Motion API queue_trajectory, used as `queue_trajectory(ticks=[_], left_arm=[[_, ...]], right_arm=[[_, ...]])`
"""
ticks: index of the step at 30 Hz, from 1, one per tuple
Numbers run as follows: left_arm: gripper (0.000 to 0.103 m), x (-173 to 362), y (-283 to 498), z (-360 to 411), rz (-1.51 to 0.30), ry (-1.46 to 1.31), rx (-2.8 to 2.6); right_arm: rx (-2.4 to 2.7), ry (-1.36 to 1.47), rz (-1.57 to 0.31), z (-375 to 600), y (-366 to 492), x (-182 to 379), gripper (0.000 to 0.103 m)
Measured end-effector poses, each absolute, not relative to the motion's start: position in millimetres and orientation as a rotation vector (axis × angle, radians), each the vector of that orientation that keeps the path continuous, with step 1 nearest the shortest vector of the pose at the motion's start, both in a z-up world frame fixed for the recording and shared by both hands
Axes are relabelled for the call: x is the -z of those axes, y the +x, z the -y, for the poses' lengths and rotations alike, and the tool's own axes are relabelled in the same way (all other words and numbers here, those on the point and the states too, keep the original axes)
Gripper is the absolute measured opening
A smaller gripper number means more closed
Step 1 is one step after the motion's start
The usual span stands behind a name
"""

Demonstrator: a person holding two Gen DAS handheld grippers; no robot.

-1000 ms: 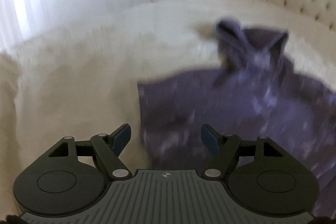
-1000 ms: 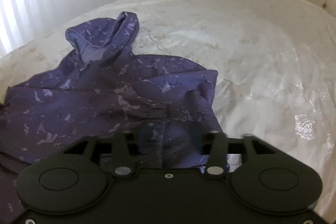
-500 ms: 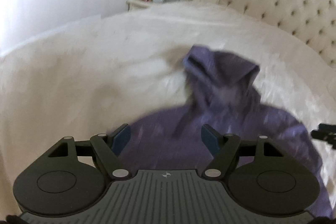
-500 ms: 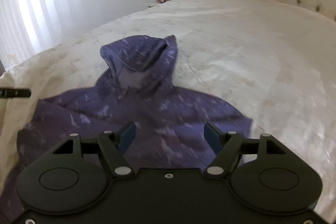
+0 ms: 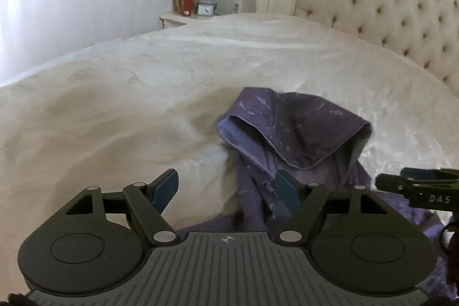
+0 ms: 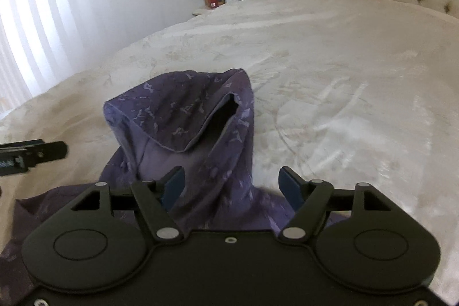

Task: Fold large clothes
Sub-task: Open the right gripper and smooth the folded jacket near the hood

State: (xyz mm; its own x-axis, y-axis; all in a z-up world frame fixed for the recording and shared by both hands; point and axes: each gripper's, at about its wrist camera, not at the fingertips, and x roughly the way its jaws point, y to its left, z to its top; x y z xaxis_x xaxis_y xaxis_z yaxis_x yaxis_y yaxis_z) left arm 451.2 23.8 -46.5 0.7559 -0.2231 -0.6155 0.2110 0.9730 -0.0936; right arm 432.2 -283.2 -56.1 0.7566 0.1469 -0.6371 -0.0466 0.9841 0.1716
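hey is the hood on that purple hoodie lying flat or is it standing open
Standing open. The hood is puffed up off the bedspread, its rim gaping to show a dark hollow and the paler lining.

A purple hoodie [image 5: 301, 134] with a pale, scattered marble-like print is lying on the cream bedspread [image 5: 143, 82]. In the left wrist view it is occupying the lower right, from about 3 o'clock down to 6 o'clock; in the right wrist view it [image 6: 183, 116] is sitting left of centre, spreading toward 7 o'clock. Its hood is lying toward 12 o'clock, pointing up the bed, puffed and standing open, and is showing a lighter lilac lining with a thin piped edge. Below the hood the body is lying crumpled and creased rather than flat, its lower part passing out of sight at the bottom of both views.
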Motion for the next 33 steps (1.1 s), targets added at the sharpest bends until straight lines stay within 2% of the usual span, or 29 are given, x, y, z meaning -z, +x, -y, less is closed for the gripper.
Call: queue_trajectory(ticks=[12, 20, 26, 33], left_arm=[[0.073, 82, 497, 3, -0.660, 0.061, 0.247], [0.075, 109, 510, -23, -0.730, -0.012, 0.197], [0.076, 105, 492, -32, -0.710, 0.026, 0.220], [0.074, 66, 453, -45, -0.609, 0.091, 0.318]], right_arm=[[-0.079, 0.023, -0.694, 283, 490, 82, 0.073], [0.007, 0.250, -0.747, 359, 493, 121, 0.074], [0.007, 0.521, -0.726, 389, 489, 140, 0.079], [-0.035, 0.391, -0.752, 379, 474, 115, 0.081]])
